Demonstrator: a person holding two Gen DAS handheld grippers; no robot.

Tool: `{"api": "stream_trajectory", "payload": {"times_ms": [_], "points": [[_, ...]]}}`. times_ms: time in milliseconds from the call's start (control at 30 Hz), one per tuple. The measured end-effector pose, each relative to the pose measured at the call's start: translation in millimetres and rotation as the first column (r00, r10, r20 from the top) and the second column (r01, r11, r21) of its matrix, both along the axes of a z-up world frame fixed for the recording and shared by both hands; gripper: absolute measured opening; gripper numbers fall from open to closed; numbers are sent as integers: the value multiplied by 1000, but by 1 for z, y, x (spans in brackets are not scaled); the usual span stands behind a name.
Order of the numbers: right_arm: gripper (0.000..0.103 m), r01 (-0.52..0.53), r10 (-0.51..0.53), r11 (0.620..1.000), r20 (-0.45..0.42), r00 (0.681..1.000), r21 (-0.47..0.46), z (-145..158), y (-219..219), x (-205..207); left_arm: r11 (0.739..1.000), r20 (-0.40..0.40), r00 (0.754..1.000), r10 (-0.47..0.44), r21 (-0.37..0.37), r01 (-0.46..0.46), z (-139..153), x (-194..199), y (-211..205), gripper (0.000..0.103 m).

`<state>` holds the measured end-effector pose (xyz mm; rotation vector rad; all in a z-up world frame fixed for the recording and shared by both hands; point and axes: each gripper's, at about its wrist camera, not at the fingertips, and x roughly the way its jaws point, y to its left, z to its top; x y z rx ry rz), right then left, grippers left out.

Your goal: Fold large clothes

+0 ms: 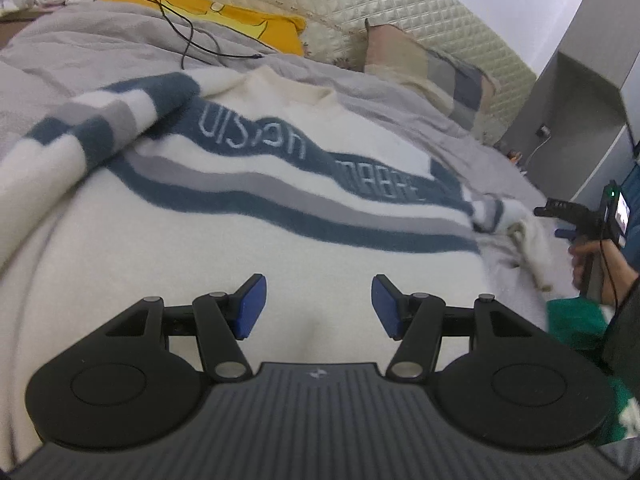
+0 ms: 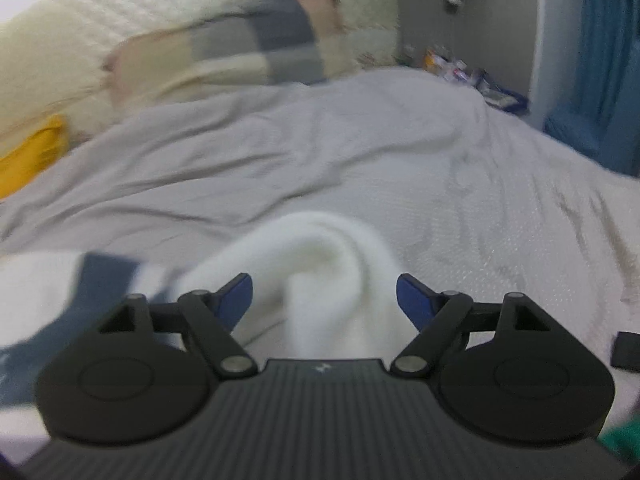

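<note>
Right gripper (image 2: 324, 300) jaws wide, unloaded; the fluffy white sweater sleeve (image 2: 320, 264) bunches between them. Left gripper (image 1: 318, 304) half open, empty. Before you close, centre that fold.

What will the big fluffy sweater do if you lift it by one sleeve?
The sweater would probably flop and droop, since its sleeve already lies in a soft bunched fold. Its thick, fuzzy knit likely grips rather than slips, and looks fairly heavy.

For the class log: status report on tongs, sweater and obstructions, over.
Left tongs open, over the sweater. Right tongs open astride its white sleeve, not gripping. Black cable beyond the collar, off the sweater.
</note>
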<state>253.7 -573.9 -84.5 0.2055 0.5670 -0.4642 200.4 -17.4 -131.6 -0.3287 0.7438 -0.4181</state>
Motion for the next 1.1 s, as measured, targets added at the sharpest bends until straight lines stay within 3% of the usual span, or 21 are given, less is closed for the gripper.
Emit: {"api": "stream_trajectory", "payload": {"times_ms": [267, 400, 533, 633, 833, 1100], "points": [[81, -125, 121, 990, 55, 991, 64, 51, 105, -78, 996, 60, 995, -79, -29, 81, 21, -39, -11, 64], [81, -182, 166, 976, 125, 978, 121, 73, 156, -120, 992, 67, 990, -124, -20, 126, 23, -56, -20, 64], [80, -242, 203, 951, 201, 958, 194, 80, 200, -165, 985, 67, 984, -167, -21, 168, 24, -76, -28, 64], [80, -275, 223, 940, 249, 943, 200, 74, 225, -195, 978, 56, 977, -205, -22, 206, 21, -92, -33, 64], [80, -288, 231, 927, 240, 943, 241, 45, 235, -227, 968, 60, 966, -252, 22, 251, 16, -108, -47, 64], [80, -252, 181, 907, 229, 957, 338, 21, 214, -223, 931, 43, 943, -329, 183, 316, -7, -109, -84, 63]]}}
